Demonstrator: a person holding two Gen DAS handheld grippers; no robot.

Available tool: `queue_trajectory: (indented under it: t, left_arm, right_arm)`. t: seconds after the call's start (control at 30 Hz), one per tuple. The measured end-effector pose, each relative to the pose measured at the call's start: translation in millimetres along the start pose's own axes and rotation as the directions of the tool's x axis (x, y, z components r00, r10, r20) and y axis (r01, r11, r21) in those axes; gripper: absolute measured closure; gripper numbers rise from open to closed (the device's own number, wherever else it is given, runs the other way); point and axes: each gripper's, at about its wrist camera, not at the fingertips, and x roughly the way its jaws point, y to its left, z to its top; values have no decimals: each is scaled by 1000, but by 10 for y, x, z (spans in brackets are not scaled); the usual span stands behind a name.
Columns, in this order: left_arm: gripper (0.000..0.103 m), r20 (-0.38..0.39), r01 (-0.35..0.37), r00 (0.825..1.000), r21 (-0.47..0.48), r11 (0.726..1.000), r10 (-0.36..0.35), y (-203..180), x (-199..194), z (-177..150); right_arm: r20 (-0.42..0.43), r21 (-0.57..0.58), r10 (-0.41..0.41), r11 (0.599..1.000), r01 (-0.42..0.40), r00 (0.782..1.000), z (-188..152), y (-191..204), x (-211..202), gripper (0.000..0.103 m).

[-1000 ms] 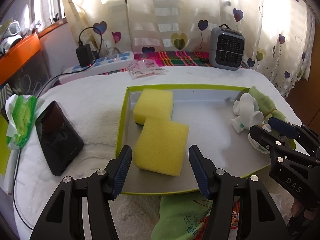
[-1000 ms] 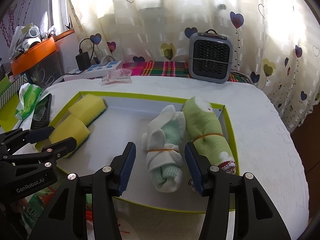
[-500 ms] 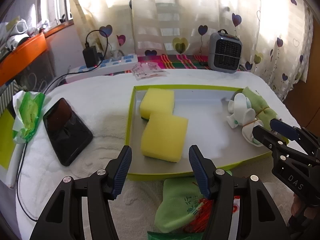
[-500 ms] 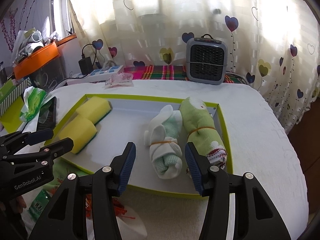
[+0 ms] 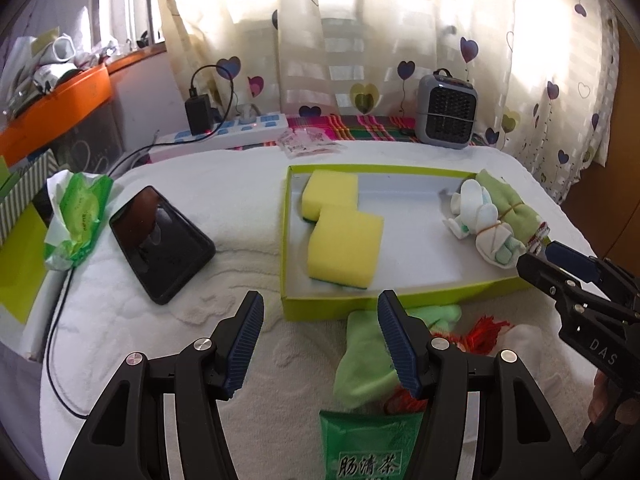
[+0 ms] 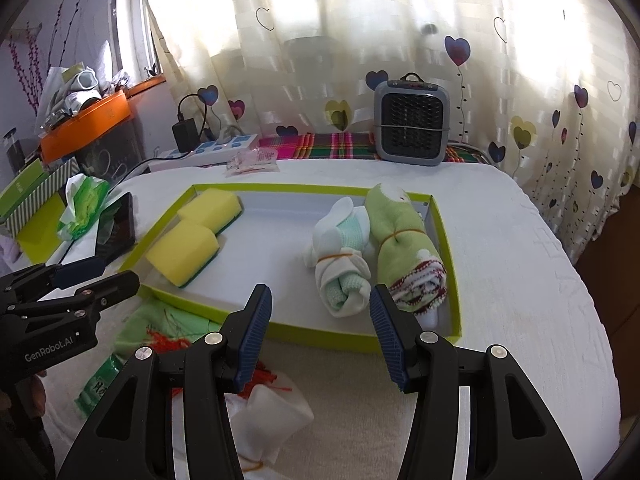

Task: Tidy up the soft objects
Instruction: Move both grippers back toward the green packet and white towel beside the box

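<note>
A lime-edged shallow box (image 5: 320, 310) (image 6: 320, 334) lies on the white towel. In its left part sit two yellow sponges (image 5: 344, 246) (image 6: 184, 254), one behind the other. At its right end lie a white-and-mint rolled cloth (image 5: 478, 216) (image 6: 340, 260) and a green rolled cloth (image 5: 508, 204) (image 6: 404, 248), each bound with a rubber band. My left gripper (image 5: 320, 340) hovers open in front of the box's near wall, nothing between its fingers. My right gripper (image 6: 316, 332) is open and empty too, just in front of the two rolls. A loose green cloth (image 5: 368, 360) (image 6: 168, 320) with red threads lies before the box.
A black phone (image 5: 160, 240) and a green wipes pack (image 5: 76, 220) lie left of the box. A green packet (image 5: 368, 448) and a white pouch (image 6: 268, 416) lie near the front. A small grey heater (image 6: 412, 128) and a power strip (image 5: 228, 132) stand at the back.
Both grippers have pulled back and up from the box: their fingers, which were over its floor, now stand in front of its near wall. More loose cloth shows.
</note>
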Motion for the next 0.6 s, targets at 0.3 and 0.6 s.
queue_trajectory:
  t: [0.3, 0.6]
  left_arm:
    - [44, -4, -48, 999, -25, 999, 48, 116, -93, -146]
    - [44, -25, -29, 999, -67, 997, 27, 221, -122, -278]
  right_arm:
    - [1, 23, 14, 1000, -14, 1000, -112, -38, -110, 51]
    - [-6, 46, 25, 999, -25, 1000, -229, -75, -203, 51]
